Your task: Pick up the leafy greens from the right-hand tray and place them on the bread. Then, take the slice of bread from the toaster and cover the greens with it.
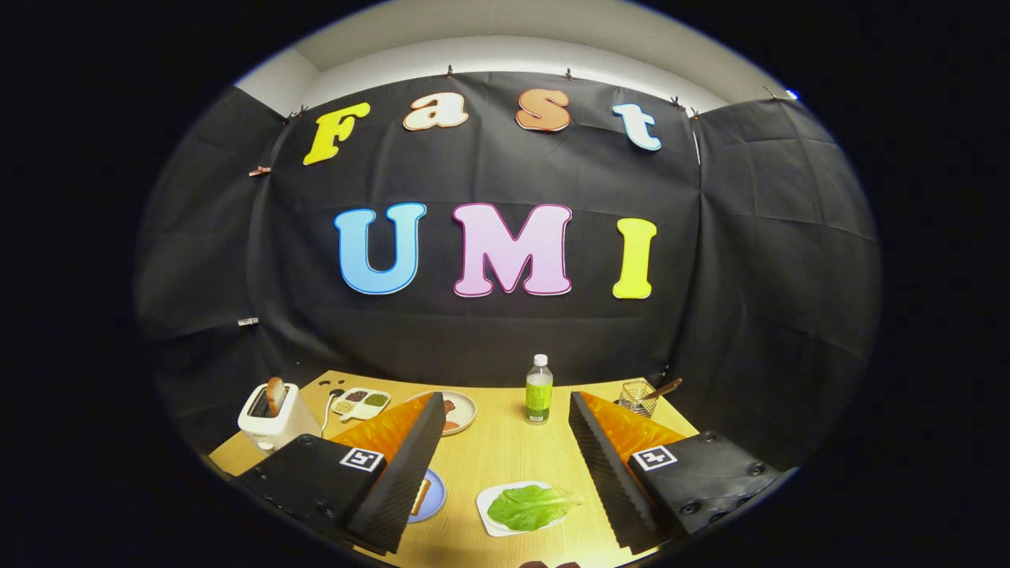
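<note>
My gripper [505, 406] is open, held high above the wooden table [497, 457], with nothing between its fingers. A leaf of green lettuce [530, 506] lies on a small white tray [488, 511] between the fingers, nearer the right one. A slice of bread [420, 495] rests on a blue plate [433, 497], mostly hidden behind the left finger. Beyond the left finger, at the table's far left, stands a white toaster [276, 418] with a slice of bread [275, 394] sticking up out of its slot.
A green drink bottle [539, 390] stands beyond the fingers at the table's far middle. A divided white dish [361, 403] and a round plate with food [458, 410] sit behind the left finger. A wire cup with a wooden utensil [641, 396] is past the right finger.
</note>
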